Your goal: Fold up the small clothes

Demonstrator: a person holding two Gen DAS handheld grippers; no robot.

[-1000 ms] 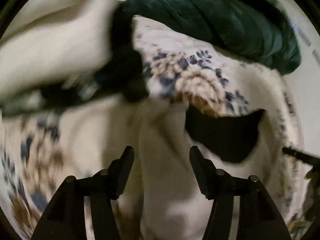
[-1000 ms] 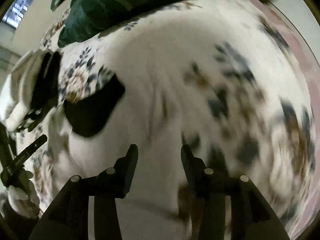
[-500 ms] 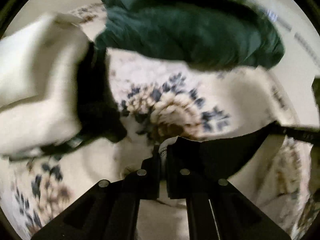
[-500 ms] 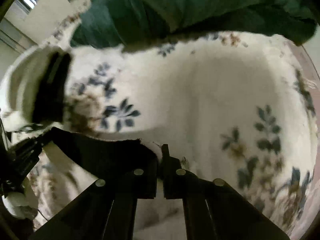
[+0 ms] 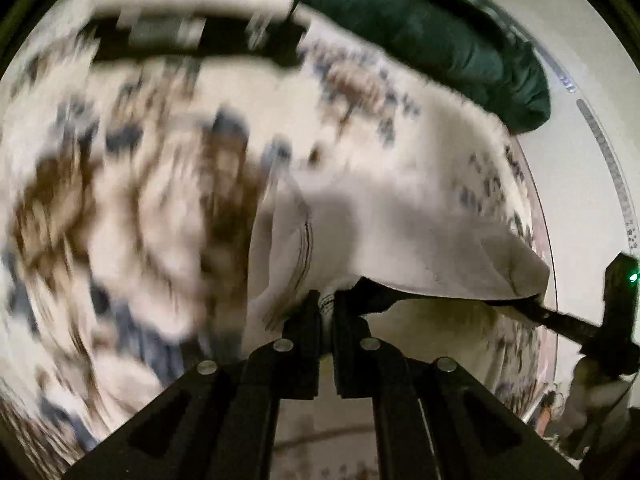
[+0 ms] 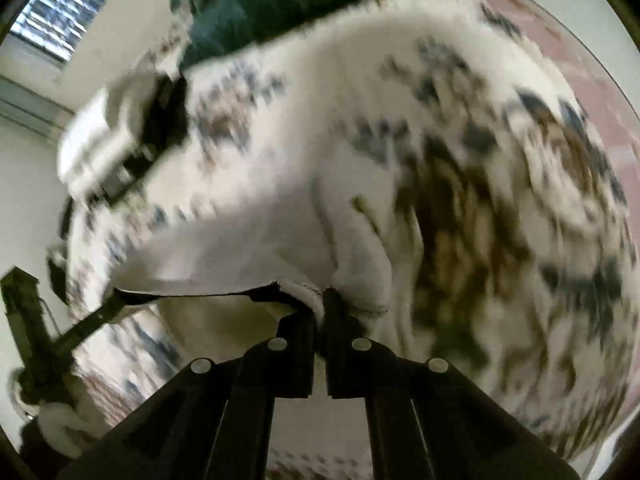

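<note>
Both grippers, left (image 5: 327, 305) and right (image 6: 319, 307), pinch the white garment's (image 5: 400, 224) edge at lower centre, mid-fold; next, lay it flat.

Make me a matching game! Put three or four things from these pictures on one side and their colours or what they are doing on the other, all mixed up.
Things:
1. white garment
2. pillow
3. bedspread
4. left gripper

Descriptions:
A. dark green
B. flowery, blue and brown on white
C. shut on cloth
D. plain white, held at two corners

Pairs: 1-D, 2-A, 3-B, 4-C
</note>
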